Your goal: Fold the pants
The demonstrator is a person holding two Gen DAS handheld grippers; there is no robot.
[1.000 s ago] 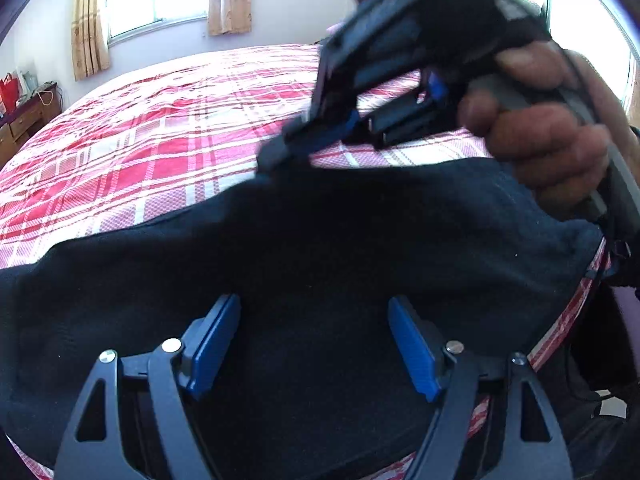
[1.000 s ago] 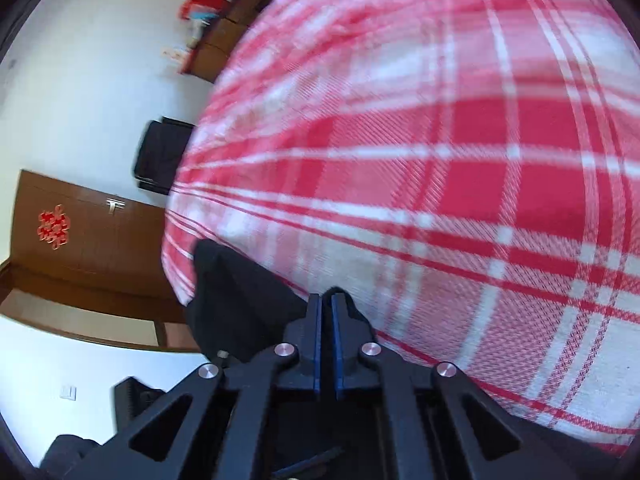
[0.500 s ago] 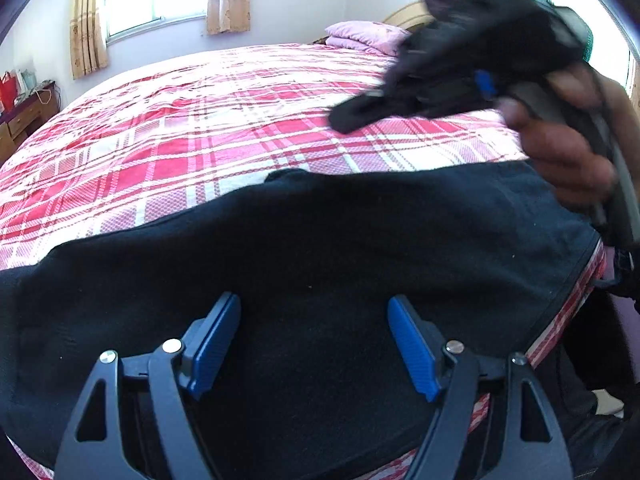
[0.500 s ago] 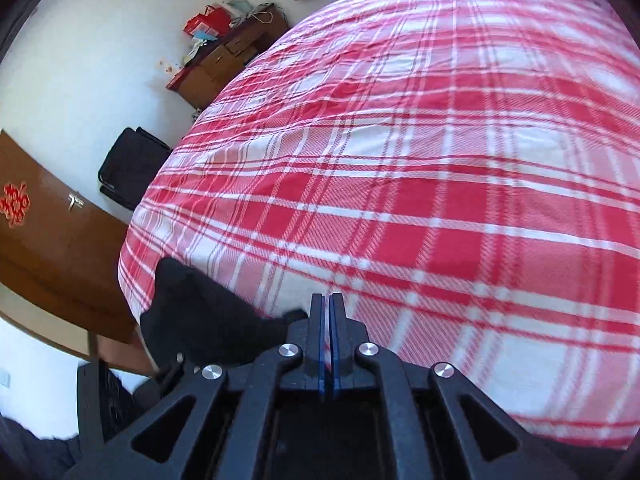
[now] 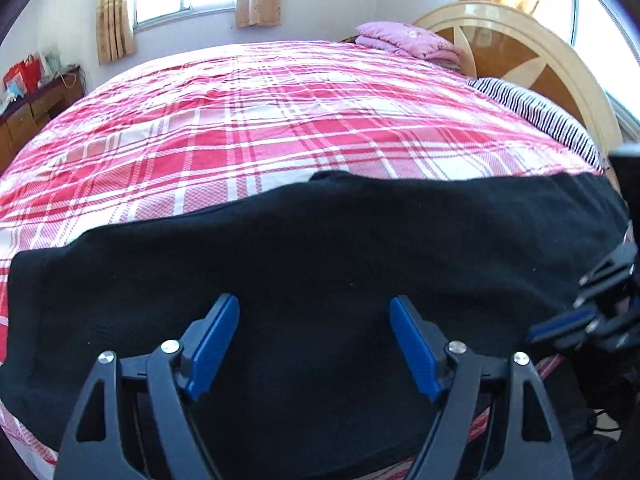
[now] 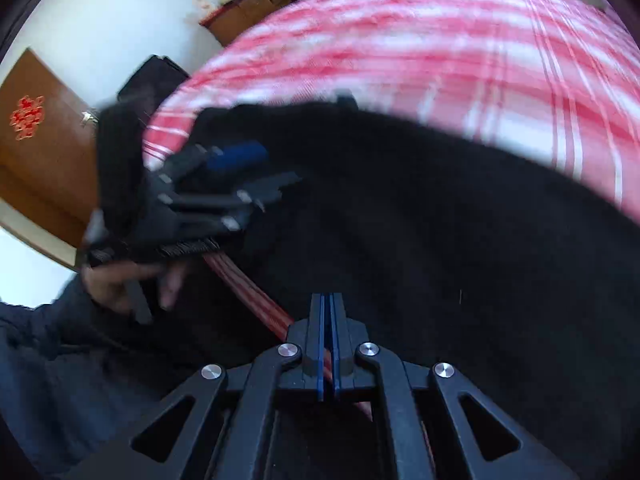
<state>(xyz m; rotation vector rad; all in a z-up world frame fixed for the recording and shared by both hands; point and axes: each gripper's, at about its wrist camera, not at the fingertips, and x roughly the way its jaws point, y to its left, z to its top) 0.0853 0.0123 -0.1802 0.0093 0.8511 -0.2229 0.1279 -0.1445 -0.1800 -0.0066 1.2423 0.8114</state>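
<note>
Black pants lie spread flat along the near edge of a bed with a red and white plaid cover. My left gripper is open and empty, just above the pants' near middle. My right gripper is shut with nothing seen between its pads, low over the pants at their right end. It shows at the right edge of the left wrist view. The left gripper shows blurred in the right wrist view.
A folded pink blanket and a striped pillow lie by the wooden headboard. A wooden dresser stands at the far left. A brown door and a black chair stand beyond the bed's foot.
My right gripper let go of the pants' far edge, swung away from above the bed and came down to the pants' right end. The left gripper has stayed open in place.
</note>
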